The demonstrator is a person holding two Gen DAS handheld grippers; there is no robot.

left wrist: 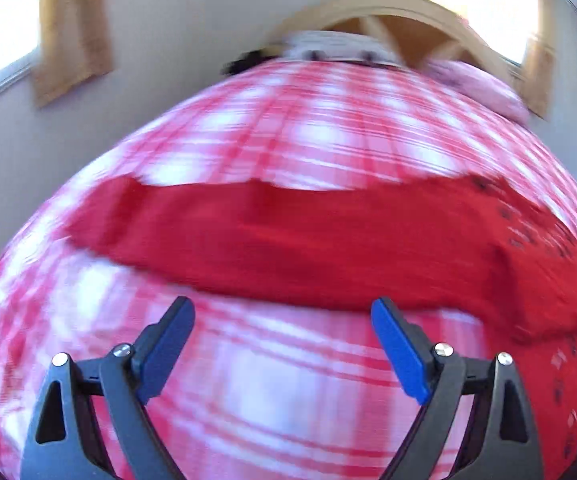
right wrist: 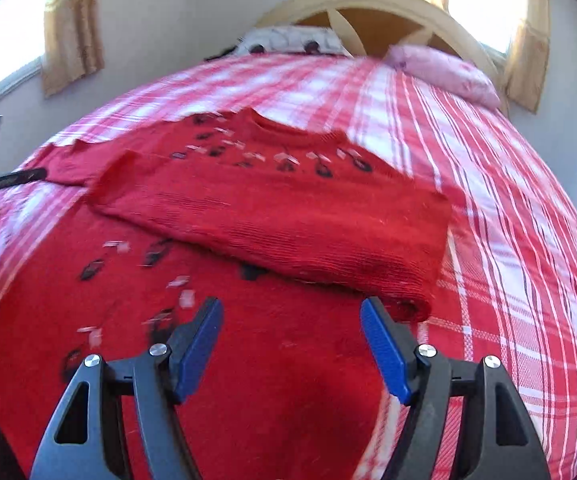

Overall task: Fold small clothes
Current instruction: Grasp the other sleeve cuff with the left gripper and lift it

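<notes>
both sets of jaws spread wide and holding nothing. left gripper (left wrist: 283, 312) over bare checked bedspread (left wrist: 288, 392), just short of the near edge of the red sweater (left wrist: 308, 240); much blur in that view. right gripper (right wrist: 291, 314) low above the sweater's red body, blue pads (right wrist: 384, 348) clear of the knit, nothing pinched between them.

sweater spread across the bedspread, neck hole toward the headboard (right wrist: 384, 4). one sleeve (right wrist: 288, 224) already laid crosswise over the chest, cuff end near the right gripper's tips. other sleeve stretched out flat to the side in the left wrist view, looks not yet brought in. judging from this: first fold done, second sleeve and the folding of the body left to do. early to middle of the job.

around: pink pillow (right wrist: 448, 72) and a patterned pillow (right wrist: 292, 40) up by the headboard, well apart from the sweater. curtains (right wrist: 72, 28) at bright windows. some dark gear at the left edge of the right wrist view, too small to name. nothing lying on the sweater, nothing between grippers and cloth.
</notes>
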